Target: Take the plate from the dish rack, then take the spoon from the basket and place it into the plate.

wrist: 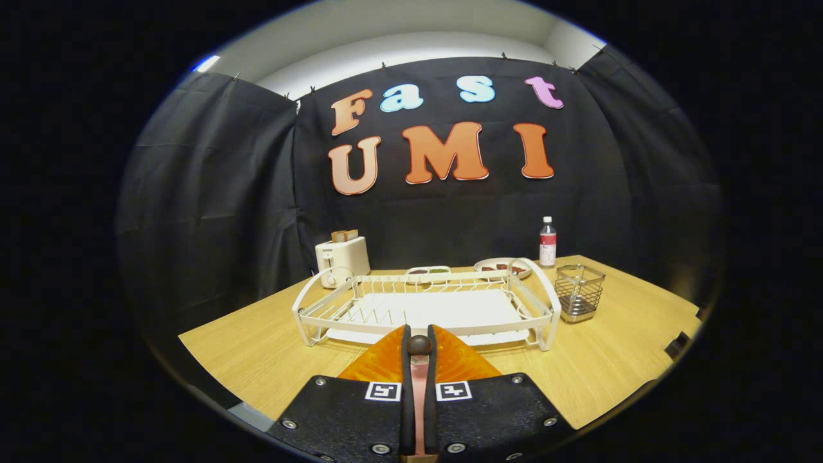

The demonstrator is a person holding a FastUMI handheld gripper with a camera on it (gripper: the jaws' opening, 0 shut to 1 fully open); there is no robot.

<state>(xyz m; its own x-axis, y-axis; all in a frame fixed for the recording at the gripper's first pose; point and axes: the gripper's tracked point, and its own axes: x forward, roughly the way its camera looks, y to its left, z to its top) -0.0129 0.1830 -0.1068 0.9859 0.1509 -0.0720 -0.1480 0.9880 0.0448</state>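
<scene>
My gripper [419,335] is shut on the spoon [419,379]. Its pink handle is pinched between the two fingers, and a dark rounded end sticks up near the fingertips. Right beneath and ahead of the fingers an orange plate [456,361] lies flat on the wooden table [257,347], and the spoon is held over it. I cannot tell whether the spoon touches the plate. Just beyond the plate stands the white dish rack [424,308] with no dishes in its slots. To the right of the rack is the wire basket [579,292], which looks empty.
A white toaster [342,260] with bread stands at the back left behind the rack. Two small dishes with food [427,273] [498,265] and a bottle [548,241] line the back edge. Bare tabletop lies on both sides of the plate.
</scene>
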